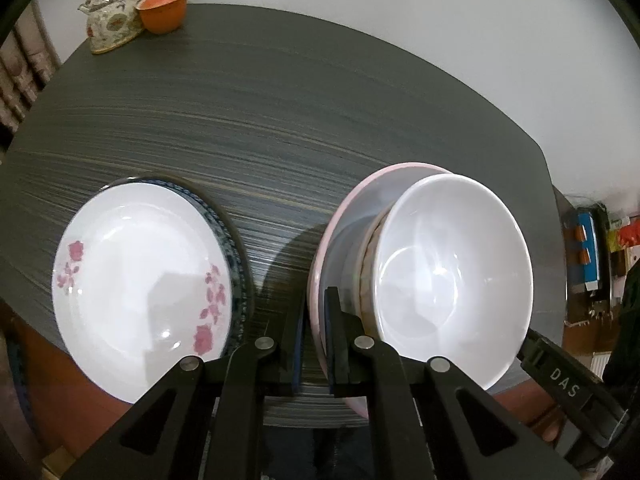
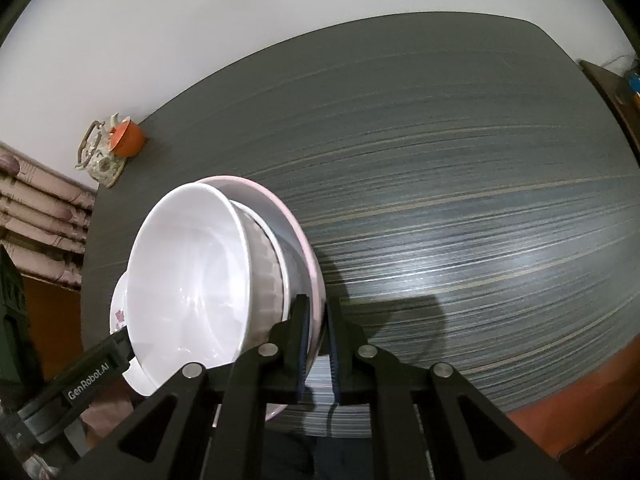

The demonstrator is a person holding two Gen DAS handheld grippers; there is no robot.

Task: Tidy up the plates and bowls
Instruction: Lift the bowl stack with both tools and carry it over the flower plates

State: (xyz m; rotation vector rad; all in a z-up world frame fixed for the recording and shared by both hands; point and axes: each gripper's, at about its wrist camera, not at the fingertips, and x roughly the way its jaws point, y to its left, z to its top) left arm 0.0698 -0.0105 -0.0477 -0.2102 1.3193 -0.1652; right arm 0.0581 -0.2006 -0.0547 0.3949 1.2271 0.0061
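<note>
Dark table [image 1: 280, 112], broad bare far side; left gripper [image 1: 318, 340], right gripper [image 2: 318, 344] seemingly both clamped on pink plate [image 1: 344, 216] rim.

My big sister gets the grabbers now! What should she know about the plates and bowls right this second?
Left gripper: shut on the rim of the pink plate, at its left edge.
Right gripper: shut on the same pink plate's right edge.
The pink plate carries a patterned bowl with a white bowl nested inside it. It seems lifted off the table, but I can't be sure.
The flowered plate already sits on a blue-rimmed plate, to the left.
Left to do: probably set the pink stack down gently, both sides level, then let go.
</note>
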